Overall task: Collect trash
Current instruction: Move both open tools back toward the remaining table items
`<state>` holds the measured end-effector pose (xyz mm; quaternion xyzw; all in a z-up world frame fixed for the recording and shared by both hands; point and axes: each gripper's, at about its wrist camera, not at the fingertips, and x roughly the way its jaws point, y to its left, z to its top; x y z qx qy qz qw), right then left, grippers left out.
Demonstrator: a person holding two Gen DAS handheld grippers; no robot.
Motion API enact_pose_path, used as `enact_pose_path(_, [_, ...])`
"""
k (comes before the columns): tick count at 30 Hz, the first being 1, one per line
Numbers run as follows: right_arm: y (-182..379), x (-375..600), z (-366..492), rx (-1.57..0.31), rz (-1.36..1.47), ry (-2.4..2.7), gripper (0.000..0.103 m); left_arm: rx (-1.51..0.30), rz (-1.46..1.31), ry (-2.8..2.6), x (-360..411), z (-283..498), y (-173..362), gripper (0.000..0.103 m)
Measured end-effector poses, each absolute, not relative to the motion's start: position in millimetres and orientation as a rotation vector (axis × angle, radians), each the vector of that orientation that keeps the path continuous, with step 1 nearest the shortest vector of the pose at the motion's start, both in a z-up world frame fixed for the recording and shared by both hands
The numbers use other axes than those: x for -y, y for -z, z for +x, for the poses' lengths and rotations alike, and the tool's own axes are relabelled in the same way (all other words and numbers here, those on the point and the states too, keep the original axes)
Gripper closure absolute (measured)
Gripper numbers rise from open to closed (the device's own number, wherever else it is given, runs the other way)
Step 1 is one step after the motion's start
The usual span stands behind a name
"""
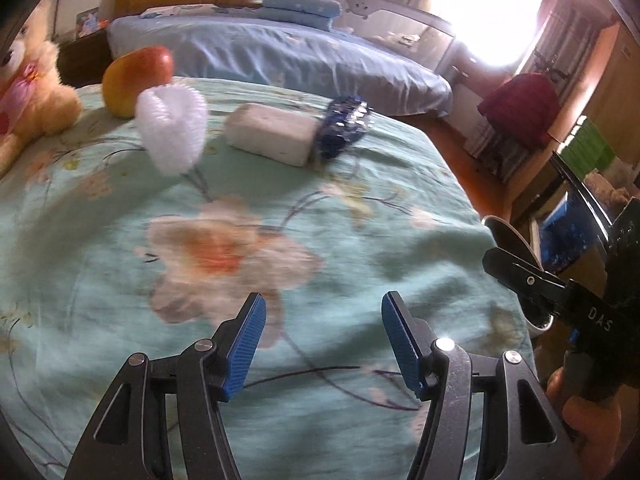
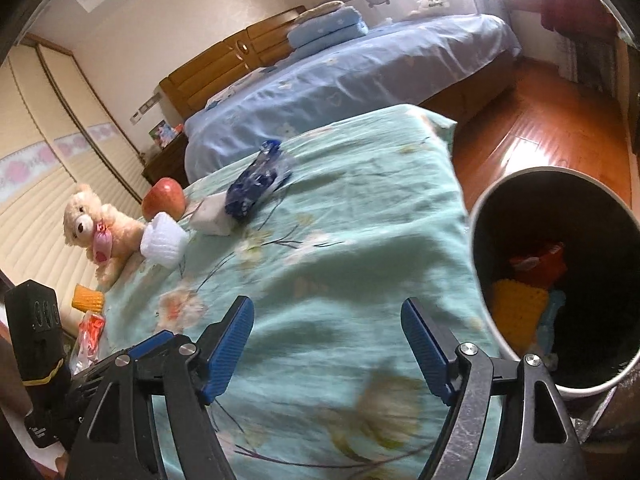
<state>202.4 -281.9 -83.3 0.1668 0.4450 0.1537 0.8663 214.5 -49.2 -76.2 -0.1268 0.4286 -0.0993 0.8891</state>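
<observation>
On the green floral sheet (image 1: 360,216) lie a white foam net (image 1: 172,128), a white block (image 1: 272,134) and a blue crinkled wrapper (image 1: 344,126), all far ahead of my left gripper (image 1: 323,300). It is open and holds nothing. My right gripper (image 2: 328,306) is open too, empty, above the sheet's near edge. The bin (image 2: 480,240) stands just right of it, with yellow and red pieces inside. In the right wrist view the wrapper (image 2: 252,186), block (image 2: 210,212) and net (image 2: 164,240) lie far off. A yellow foam net (image 2: 88,298) and a red wrapper (image 2: 90,332) lie at lower left.
An apple (image 1: 136,78) and a teddy bear (image 1: 28,92) sit at the far left of the sheet. A second bed with blue bedding (image 1: 280,52) stands behind. Wooden floor (image 2: 532,148) runs to the right, past the bin's rim (image 1: 506,232).
</observation>
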Motion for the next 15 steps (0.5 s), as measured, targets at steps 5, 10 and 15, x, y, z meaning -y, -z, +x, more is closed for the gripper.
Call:
enact_pose_path(5, [84,262,208,-0.944,0.333,-0.352,0.025,-0.885,-0.279,0.175,31,217,75,0.043])
enact_pose_path(10, [86,246,216,-0.947,0.325,-0.375,0.025,-0.882,-0.294,0.151,16,222,73,0.043])
enact_pose_path(15, [91,233,227,-0.959,0.328,-0.389,0.025,-0.878,-0.293,0.125,9,233,74,0.043])
